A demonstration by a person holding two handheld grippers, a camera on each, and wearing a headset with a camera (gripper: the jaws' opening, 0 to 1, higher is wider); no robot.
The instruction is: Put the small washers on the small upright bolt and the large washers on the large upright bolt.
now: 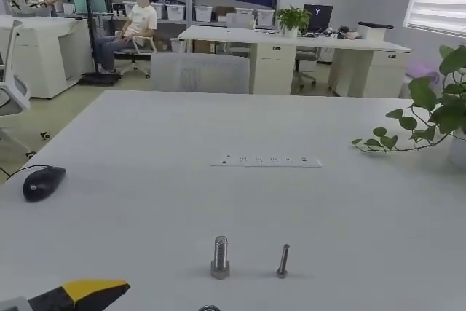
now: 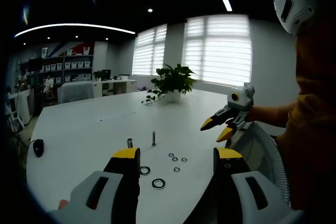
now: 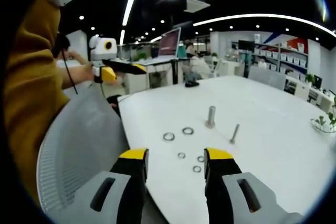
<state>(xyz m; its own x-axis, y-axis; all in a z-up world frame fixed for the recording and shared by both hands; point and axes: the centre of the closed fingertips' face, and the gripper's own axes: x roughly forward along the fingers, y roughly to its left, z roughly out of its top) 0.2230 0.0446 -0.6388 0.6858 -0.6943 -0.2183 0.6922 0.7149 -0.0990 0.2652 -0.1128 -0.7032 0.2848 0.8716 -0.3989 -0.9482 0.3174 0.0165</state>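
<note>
**White, smooth-topped table [image 1: 145, 129] with two upright steel bolts.** Both bolts stand on their hexagonal heads, a little apart. In the head view the thick large bolt [image 1: 220, 256] is on the left and the slim small bolt [image 1: 282, 261] on the right. Both threaded shanks are bare.

**Washers.** All lie flat on the table near the bolts, on the person's side. The two large washers [image 2: 145, 170] are broad metal rings lying side by side. The three small washers [image 2: 177, 169] form a loose cluster just beside them.

**Left gripper [image 2: 176, 155].** It has a grey moulded body and black jaws capped in yellow. The jaws are apart and hold nothing, and they face the washers and bolts.

**Right gripper [image 3: 175, 155].** It is of the same build, with jaws likewise apart and empty. It is held above a grey mesh chair back [image 3: 79, 145] at the table's edge.

**Surroundings.** A rounded black mouse [image 1: 44, 182] lies on the table well left of the bolts. A leafy potted plant [image 1: 437, 107] trails over the right edge.
</note>
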